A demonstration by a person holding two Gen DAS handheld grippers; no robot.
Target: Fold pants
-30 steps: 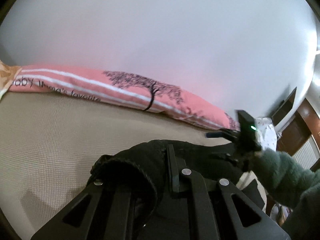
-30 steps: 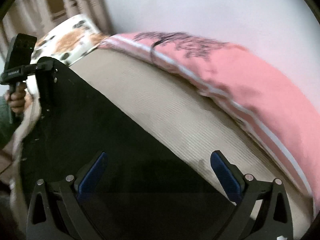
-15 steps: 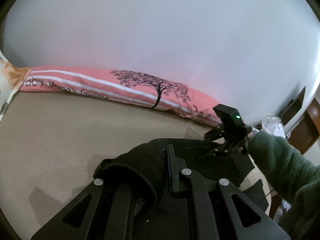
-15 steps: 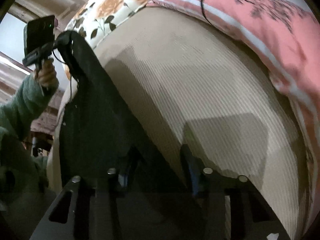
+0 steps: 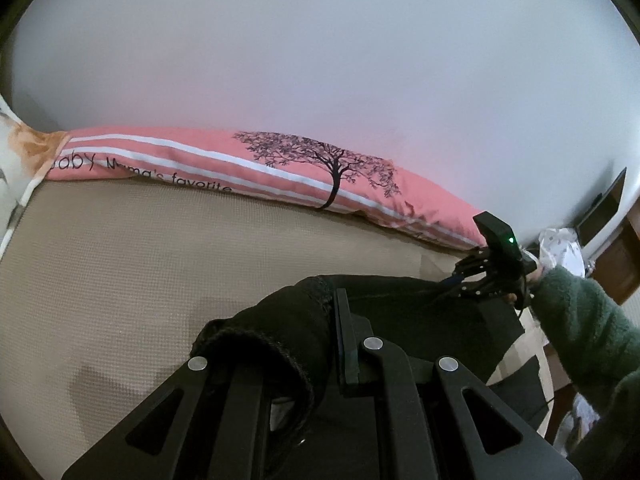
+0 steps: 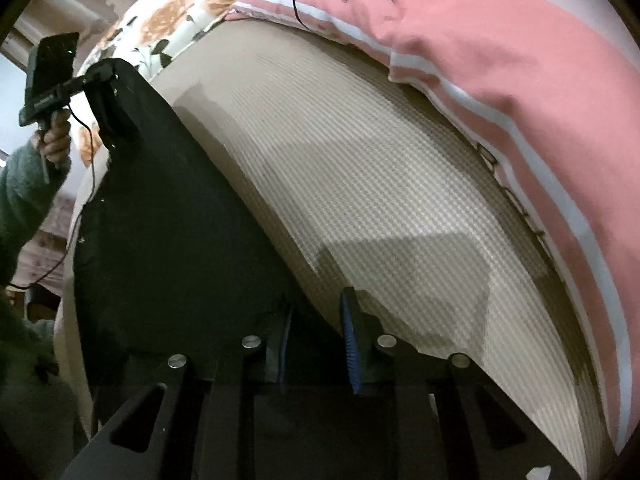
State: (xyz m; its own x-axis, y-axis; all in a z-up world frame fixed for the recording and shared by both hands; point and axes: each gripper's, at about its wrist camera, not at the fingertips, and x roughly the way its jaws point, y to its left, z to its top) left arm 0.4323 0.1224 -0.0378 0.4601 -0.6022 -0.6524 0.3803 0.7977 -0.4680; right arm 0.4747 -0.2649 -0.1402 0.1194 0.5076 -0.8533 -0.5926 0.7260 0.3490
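- The left gripper (image 5: 340, 344) is pressed together on a bunched, ribbed end of the black pants (image 5: 400, 312), which curls over its left finger; I cannot tell whether this is the waistband or a cuff.
- The pants stretch from there along the near edge of the bed (image 5: 140, 264), taut between the two tools and lifted partly off the beige waffle-weave cover.
- The right gripper (image 6: 316, 344) has its blue pads (image 6: 349, 344) drawn close and pinches the other end of the pants at their far edge.
- Step in hand, as I judge it: both ends are gripped and the garment is held spread out, ready for laying flat or for the first fold.
- The next move calls for both tools travelling together and keeping the tension even, so the cloth lands smooth and does not sag in the middle.
- Open room: the beige cover is bare from the pants to the pink pillow (image 5: 280, 164) along the far edge against the wall.
- A floral pillow (image 6: 160, 28) sits at the bed's far left corner, well apart from the pants' middle.
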